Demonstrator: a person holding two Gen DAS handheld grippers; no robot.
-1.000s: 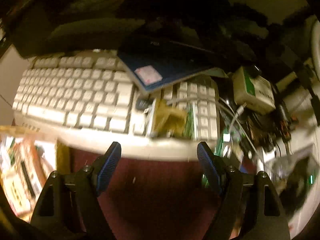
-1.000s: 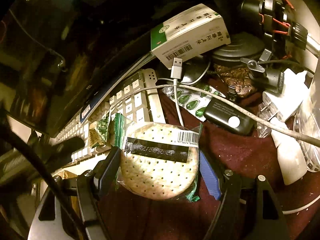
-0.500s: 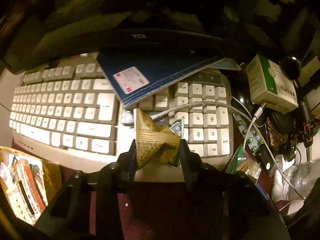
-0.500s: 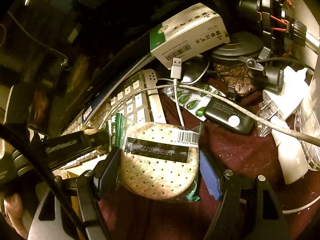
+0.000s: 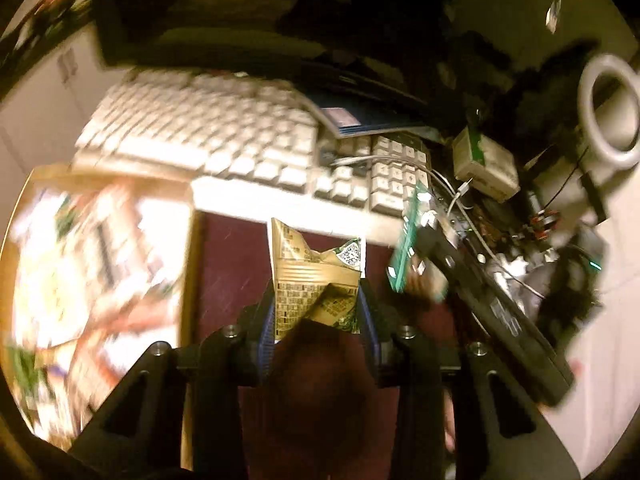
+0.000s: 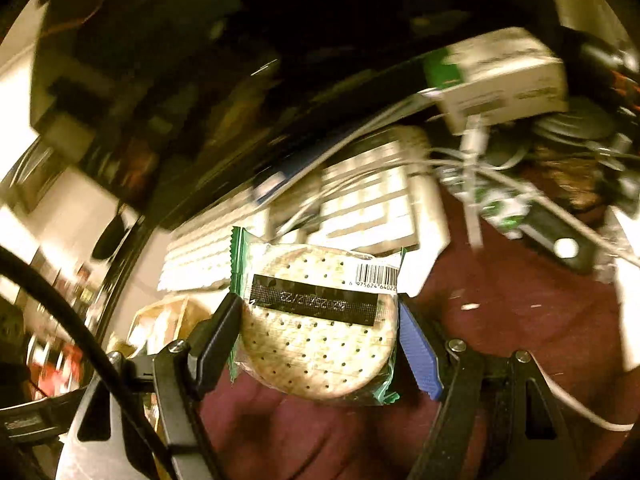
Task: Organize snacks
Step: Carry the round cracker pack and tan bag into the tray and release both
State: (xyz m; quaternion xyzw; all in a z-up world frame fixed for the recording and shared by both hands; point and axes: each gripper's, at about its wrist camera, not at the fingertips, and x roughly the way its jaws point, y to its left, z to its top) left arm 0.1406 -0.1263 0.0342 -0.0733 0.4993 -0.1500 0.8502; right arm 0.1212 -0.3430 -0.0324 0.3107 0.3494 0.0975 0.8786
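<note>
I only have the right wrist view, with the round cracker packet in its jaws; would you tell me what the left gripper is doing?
Observer: The left gripper jaws have just been closing; a crumpled gold packet is pinched between them.
Operator: Is it clear of the keyboard?
Observer: Yes, it is held nearer the camera than the keyboard, over the dark red surface.
Operator: Where is the snack box from there?
Observer: The cardboard box lies left of the packet, with blurred packets inside.
</note>
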